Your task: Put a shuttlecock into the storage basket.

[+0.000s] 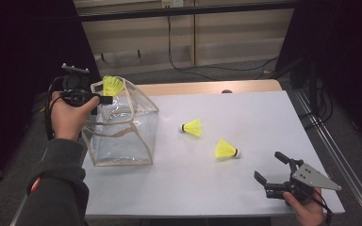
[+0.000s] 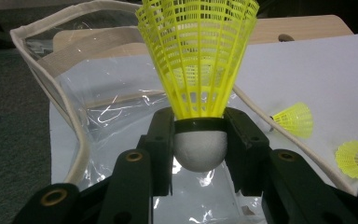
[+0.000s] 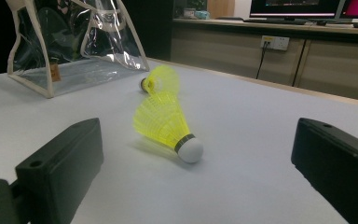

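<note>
Left tongs (image 2: 200, 140) pinch a shuttlecock (image 2: 198, 60) by its firm cork over the bag (image 1: 122, 127) — feather-light, skirt crushable; right tongs (image 1: 275, 172) gape wide.

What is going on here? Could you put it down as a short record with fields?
Held: yellow plastic shuttlecock with white cork tip, clamped at the tip by the left gripper
Position: above the open mouth of the clear plastic bag with beige trim
Loose on table: yellow shuttlecock nearer the bag; yellow shuttlecock nearer the right gripper
Right gripper: jaws wide open, empty, low over the white table, facing the nearer shuttlecock
Likely next: drop the held one into the bag
</note>
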The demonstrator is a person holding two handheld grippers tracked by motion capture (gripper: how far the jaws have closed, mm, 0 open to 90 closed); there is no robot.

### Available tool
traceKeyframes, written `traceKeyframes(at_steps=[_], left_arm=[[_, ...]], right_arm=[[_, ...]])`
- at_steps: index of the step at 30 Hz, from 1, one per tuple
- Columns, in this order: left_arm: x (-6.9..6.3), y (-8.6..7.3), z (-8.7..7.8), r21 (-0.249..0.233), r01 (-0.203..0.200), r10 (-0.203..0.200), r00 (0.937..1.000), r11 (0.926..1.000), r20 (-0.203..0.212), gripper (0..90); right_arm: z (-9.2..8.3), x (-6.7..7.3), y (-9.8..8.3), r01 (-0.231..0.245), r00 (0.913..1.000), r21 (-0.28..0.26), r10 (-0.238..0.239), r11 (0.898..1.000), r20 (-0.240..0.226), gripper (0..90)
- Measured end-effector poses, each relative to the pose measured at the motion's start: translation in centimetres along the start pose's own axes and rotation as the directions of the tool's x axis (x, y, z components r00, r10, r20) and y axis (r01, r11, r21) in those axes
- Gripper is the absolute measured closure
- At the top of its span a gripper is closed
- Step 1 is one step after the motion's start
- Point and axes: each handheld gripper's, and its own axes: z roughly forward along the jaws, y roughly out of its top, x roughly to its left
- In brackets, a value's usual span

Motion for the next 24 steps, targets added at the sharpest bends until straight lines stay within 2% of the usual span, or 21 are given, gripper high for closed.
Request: traceKeyframes(at_steps=[12,15,21,24], left_arm=[[0.27,-0.34,0.52,-0.009,0.022,-0.022,0.9997,0.9997,-0.011,64.8],[0.35,-0.37,0.56,0.006,0.014,-0.014,0.9999,0.9999,-0.009,64.8],[0.66,-0.58,0.87,0.013,0.021,-0.021,0.9996,0.9997,-0.018,64.8],[0.8,-0.71,1.02,0.002,0.033,-0.033,0.9992,0.9995,-0.022,64.7]], right_arm=[[-0.04,-0.01,0.01,-0.001,1.0,0.0,0.001,1.0,0.0,1.9],[-0.03,0.0,0.02,0.0,1.0,0.0,0.0,1.0,0.0,1.9],[-0.04,0.01,0.02,0.0,1.0,0.0,0.0,1.0,0.0,1.9],[-0.03,0.0,0.0,-0.002,1.0,0.001,0.002,1.0,-0.001,1.9]])
